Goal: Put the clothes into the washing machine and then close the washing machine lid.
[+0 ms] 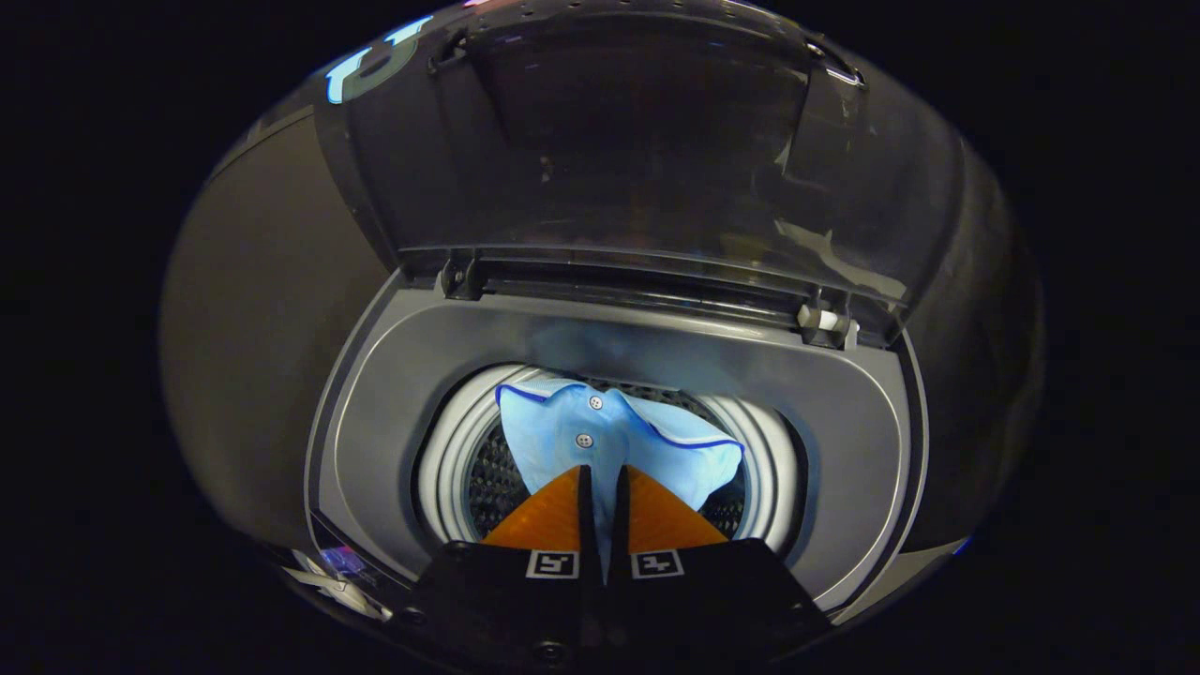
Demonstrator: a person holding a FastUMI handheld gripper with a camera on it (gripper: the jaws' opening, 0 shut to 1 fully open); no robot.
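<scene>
Progress: I judge the first half nearly done; the garment hangs in the mouth of the tub but I have not let go of it, and the lid is yet to be closed.

Left of frame: the dark outer side of the washing machine point(272, 375) curves away; nothing lies on it that I can make out.

Top deck: the grey surround point(394, 441) rings the round opening in the lower middle of the frame; it looks bare.

Drum: the perforated drum point(492, 483) sits below the white rim point(450, 450); inside it I see only its dark holed wall and the shirt, and I cannot tell whether other clothes lie deeper.

Clothes: the light blue shirt point(600, 436), with two buttons and a darker blue edging, is over the centre of the opening, just ahead of my fingertips and spreading to either side.

My gripper point(600, 497): the fingers are drawn almost together in the lower middle of the frame; a strip of the shirt's cloth runs down the narrow gap between them, so I am pinching it.

Lid: the tinted clear lid point(637, 159) stands raised across the upper frame, hinged at the back edge; the right hinge point(825, 323) shows pale.

What is left: release the shirt into the drum; draw back; swing the lid down.
</scene>
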